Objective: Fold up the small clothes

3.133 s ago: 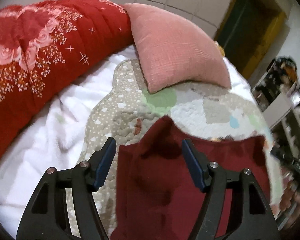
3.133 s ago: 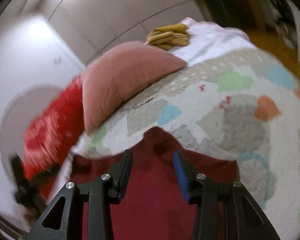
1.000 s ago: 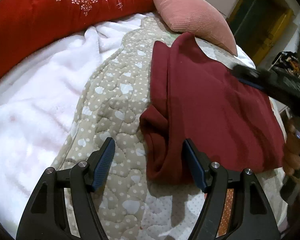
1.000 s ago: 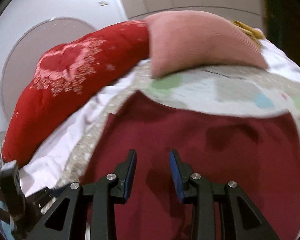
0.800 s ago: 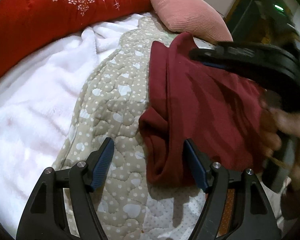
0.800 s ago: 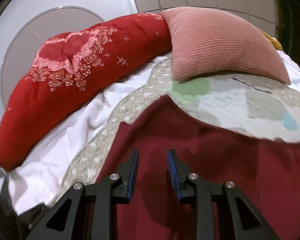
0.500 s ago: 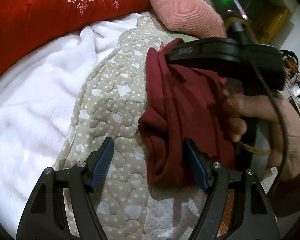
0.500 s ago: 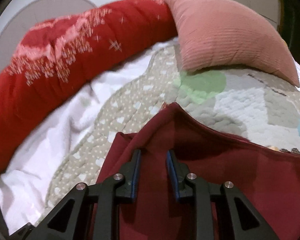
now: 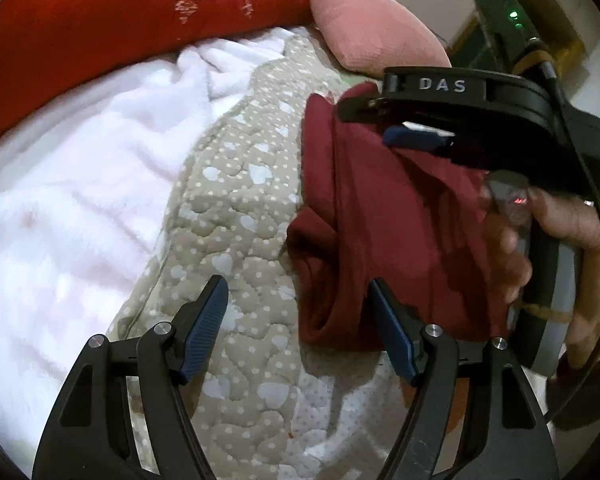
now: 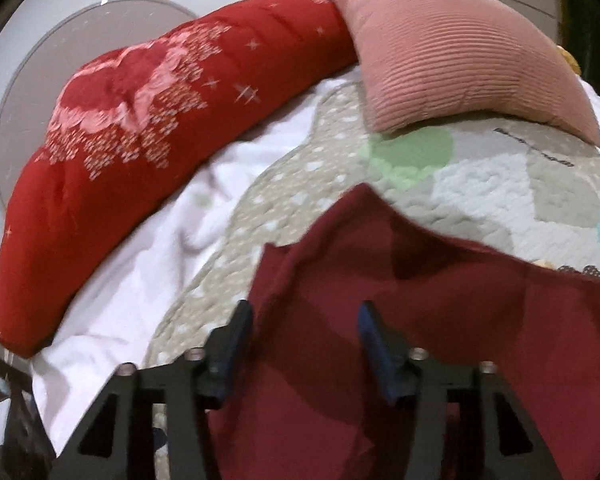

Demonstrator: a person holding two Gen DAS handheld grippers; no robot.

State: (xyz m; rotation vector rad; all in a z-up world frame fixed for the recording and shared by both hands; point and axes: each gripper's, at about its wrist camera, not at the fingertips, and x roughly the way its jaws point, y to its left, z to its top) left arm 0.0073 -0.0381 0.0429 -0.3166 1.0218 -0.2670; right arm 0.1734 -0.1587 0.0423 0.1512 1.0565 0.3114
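On the quilt (image 9: 236, 216), both tools stand released: left tool (image 9: 298, 320) beside, right tool (image 10: 306, 320) just widened over the maroon garment (image 9: 380, 220)

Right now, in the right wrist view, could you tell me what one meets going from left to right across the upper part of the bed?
Red floral quilt → white fleece blanket → beige dotted quilted mat → pink ribbed cushion. The maroon garment lies lower, in front of the mat, so I leave it out of the order.
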